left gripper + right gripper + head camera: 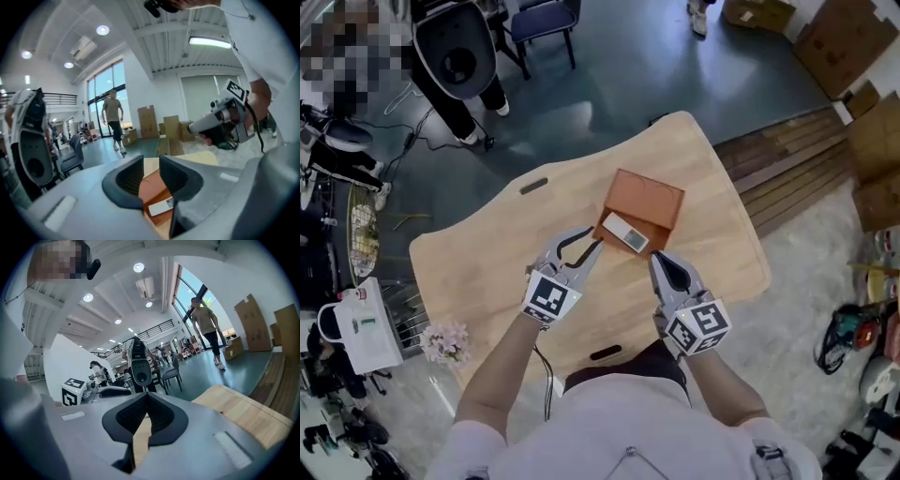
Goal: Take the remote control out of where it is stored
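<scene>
A white remote control [625, 233] lies on the near edge of a flat brown case [649, 200] in the middle of the wooden table [487, 253]. My left gripper [585, 242] is open just left of the remote, not touching it. In the left gripper view the remote [161, 206] and the case [153, 186] show through the gap of that gripper [151, 165]. My right gripper [662, 262] is shut and empty, a little nearer than the case's right corner. Its jaws [146, 397] meet above bare table.
A bunch of pale flowers [444, 342] lies at the table's near left corner. Chairs [540, 21] and a headrest [455, 47] stand beyond the far edge. Wooden planks [797, 164] and cardboard boxes [848, 42] sit to the right. A person [206, 324] walks far off.
</scene>
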A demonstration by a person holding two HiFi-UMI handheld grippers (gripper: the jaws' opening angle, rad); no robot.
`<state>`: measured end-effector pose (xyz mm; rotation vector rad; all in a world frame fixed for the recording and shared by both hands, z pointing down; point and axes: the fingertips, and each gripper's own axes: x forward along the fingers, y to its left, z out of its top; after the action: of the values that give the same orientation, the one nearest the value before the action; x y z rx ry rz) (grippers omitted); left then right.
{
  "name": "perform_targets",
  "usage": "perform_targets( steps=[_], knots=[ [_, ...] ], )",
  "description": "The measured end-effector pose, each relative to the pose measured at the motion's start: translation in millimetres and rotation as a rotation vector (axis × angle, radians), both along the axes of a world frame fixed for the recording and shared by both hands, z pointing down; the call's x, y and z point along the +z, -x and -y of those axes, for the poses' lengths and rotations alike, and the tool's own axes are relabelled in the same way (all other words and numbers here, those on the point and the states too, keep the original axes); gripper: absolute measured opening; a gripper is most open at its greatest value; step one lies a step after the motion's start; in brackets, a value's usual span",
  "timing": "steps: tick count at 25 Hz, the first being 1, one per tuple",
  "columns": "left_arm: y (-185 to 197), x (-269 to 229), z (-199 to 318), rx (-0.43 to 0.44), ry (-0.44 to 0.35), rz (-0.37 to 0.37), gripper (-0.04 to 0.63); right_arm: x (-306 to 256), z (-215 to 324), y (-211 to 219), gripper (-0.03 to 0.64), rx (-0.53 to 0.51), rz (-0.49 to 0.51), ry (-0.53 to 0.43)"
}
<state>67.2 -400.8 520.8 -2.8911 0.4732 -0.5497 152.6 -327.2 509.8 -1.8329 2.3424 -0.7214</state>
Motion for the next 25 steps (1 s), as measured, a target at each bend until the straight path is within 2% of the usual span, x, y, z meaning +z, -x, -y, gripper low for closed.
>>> perform_targets(
  steps=[4,8,13,16,19,25],
  knots=[
    [-45,85,-4,0.281,-0.094,0.267,0.162,38,-10,-19,0.028,0.085,0.016,0.069],
    [-67,173,-12,0.567,-0.172,0.531,0.234,69,-20,-37,0.028,0.150,0.020,0.125],
    [-71,264,-14,0.831,-0.259,0.805,0.242,98,-41,-55,0.028,0.229,0.030,0.187],
    [-67,303,-12,0.937,-0.287,0.928,0.248,114,-51,-63,0.028,0.268,0.035,0.216],
    [-67,331,-10,1.001,-0.305,1.023,0.277,127,-61,-71,0.028,0.304,0.040,0.246],
    [-69,363,-6,1.027,-0.340,1.117,0.296,144,-71,-78,0.028,0.338,0.055,0.284]
  ],
)
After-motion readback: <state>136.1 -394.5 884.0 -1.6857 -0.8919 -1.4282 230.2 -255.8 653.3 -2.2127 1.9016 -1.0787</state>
